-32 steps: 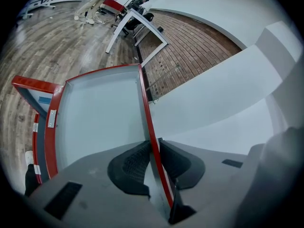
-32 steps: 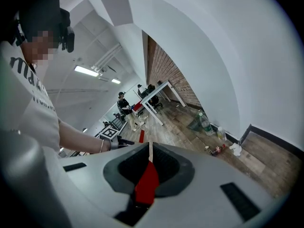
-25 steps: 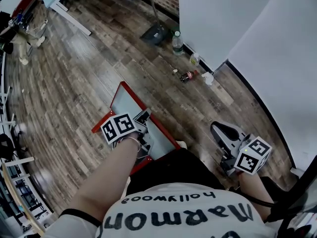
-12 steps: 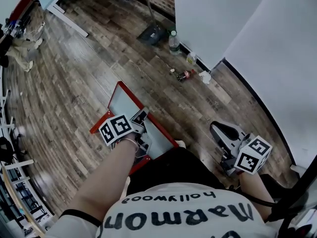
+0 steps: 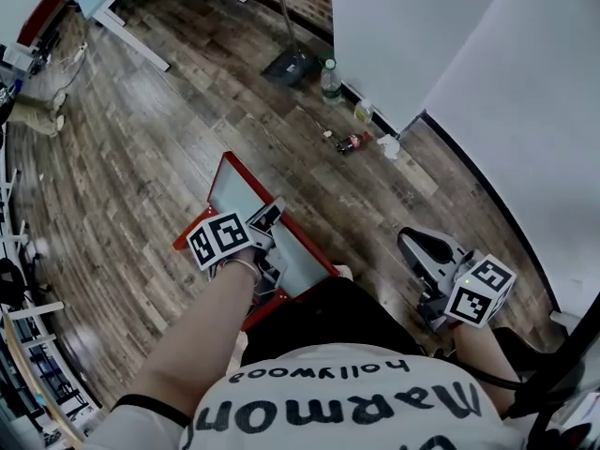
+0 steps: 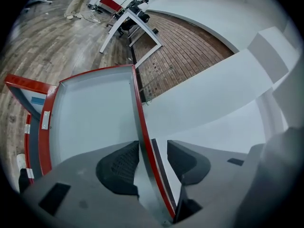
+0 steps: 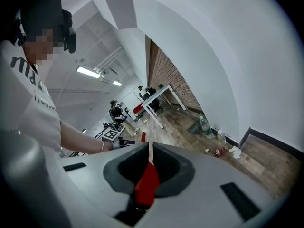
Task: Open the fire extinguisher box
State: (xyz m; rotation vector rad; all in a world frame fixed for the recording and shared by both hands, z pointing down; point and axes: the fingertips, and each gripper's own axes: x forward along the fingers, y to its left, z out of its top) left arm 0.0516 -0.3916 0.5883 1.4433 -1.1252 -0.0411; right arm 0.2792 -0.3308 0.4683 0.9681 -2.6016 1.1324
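Left claw (image 6: 152,150) jaws just opening, released around edge of red box door (image 6: 90,113); right claw (image 7: 149,161) clenched. Wood floor (image 5: 141,139) underneath, bottles (image 5: 335,78) sitting beside white wall (image 5: 403,26).

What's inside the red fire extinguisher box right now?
Only its red-framed grey door, swung open, and a strip of red box frame show. The door covers most of the inside; contents unseen.

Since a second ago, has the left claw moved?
No. Against the red door, the left claw sits where it was; its jaws have just been opening, door edge between them.
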